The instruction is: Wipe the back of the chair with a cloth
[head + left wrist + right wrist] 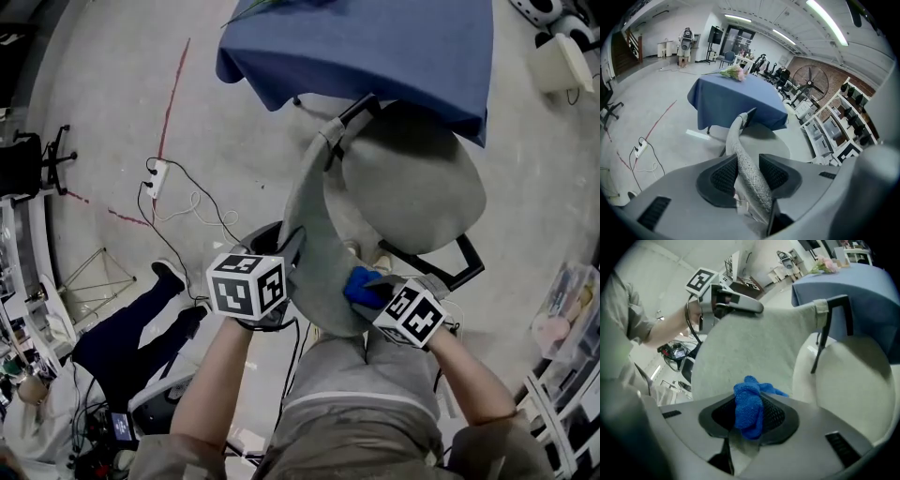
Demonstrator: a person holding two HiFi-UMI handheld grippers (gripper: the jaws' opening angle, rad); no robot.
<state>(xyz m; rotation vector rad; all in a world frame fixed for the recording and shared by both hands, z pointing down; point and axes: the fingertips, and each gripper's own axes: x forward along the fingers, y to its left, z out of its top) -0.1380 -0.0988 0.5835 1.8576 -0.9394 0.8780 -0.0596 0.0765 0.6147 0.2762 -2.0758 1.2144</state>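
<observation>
The grey fabric chair back [317,246] stands just in front of me, with the seat [412,187] beyond it. My left gripper [284,279] grips the back's top edge; in the left gripper view the jaws [747,172] are pressed on both sides of the woven edge [743,150]. My right gripper [373,292] is shut on a bunched blue cloth [362,285]. In the right gripper view the cloth [749,406] sticks out between the jaws [749,416] and rests against the chair back [750,345].
A table under a blue cover [375,47] stands right behind the chair. A black armrest [461,269] juts out by the right gripper. A power strip with cables [157,178] lies on the floor at left, a person's legs [131,328] at lower left, shelving [562,319] at right.
</observation>
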